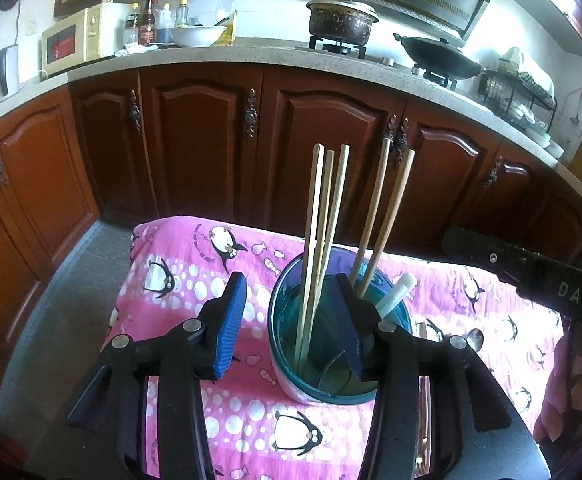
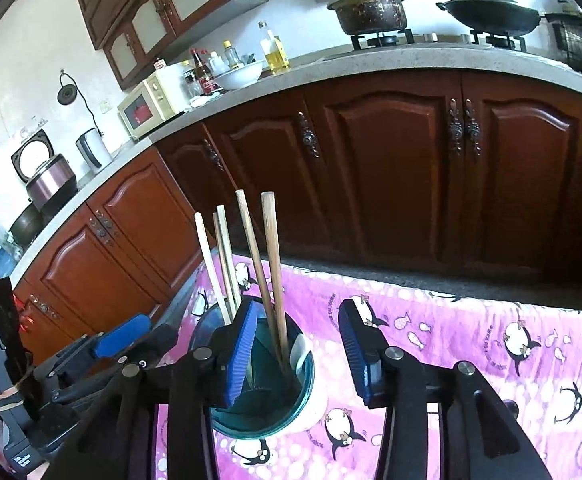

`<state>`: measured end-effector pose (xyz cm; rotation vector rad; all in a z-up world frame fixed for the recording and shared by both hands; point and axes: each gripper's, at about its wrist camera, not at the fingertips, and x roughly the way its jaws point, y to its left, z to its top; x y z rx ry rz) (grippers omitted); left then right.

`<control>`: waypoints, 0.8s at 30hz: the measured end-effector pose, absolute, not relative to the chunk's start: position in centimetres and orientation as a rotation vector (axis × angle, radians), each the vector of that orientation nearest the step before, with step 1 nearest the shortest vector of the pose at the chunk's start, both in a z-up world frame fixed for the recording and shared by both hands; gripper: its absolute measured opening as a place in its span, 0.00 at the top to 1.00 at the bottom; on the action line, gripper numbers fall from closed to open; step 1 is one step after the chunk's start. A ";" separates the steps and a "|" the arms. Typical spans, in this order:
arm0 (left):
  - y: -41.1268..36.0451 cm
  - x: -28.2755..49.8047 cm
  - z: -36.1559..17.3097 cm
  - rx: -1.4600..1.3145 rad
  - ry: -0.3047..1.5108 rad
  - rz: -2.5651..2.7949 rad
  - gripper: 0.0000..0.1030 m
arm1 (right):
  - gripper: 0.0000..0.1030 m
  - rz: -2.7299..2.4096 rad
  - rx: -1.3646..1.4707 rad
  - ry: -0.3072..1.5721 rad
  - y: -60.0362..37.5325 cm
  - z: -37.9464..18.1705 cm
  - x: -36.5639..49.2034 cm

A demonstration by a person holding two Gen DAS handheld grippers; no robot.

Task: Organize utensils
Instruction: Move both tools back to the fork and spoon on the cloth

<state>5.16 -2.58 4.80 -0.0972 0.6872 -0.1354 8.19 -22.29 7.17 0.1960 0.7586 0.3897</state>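
Right, from the left wrist camera the left gripper [image 1: 291, 320] has its jaws spread wide with nothing held. One blue pad [image 1: 229, 326] stands over the pink penguin cloth [image 1: 195, 276]; the other hangs just inside the rim of the blue cup [image 1: 287, 372]. The cup stands upright on the cloth and holds three pale chopsticks [image 1: 323, 216], two darker chopsticks [image 1: 383, 216] and a white handle [image 1: 395, 292]. A spoon [image 1: 474, 338] lies on the cloth to the right of the cup. The other tool shows at the right edge.

From the right wrist camera the right gripper [image 2: 297, 346] is also parted and empty, the cup's near wall [image 2: 311, 400] lying between its pads. Its left pad [image 2: 243, 354] sits over the cup's mouth, close to the darker chopsticks [image 2: 271, 276]; the right pad is above the cloth [image 2: 471, 344].
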 end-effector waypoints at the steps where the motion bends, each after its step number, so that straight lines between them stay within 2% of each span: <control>1: -2.7 5.0 4.8 -0.091 0.684 -0.132 0.57 | 0.59 0.383 0.191 0.757 -22.3 7.2 7.9; 16: -5.2 1.5 5.1 -0.053 0.667 -0.152 0.44 | 0.56 0.294 0.107 0.719 -24.0 6.7 2.4; 20: -6.3 0.6 4.9 -0.044 0.677 -0.170 0.42 | 0.49 0.258 0.093 0.720 -25.1 6.3 0.9; 24: -7.8 -0.4 4.6 -0.024 0.681 -0.194 0.40 | 0.49 0.220 0.081 0.722 -26.4 5.7 -0.7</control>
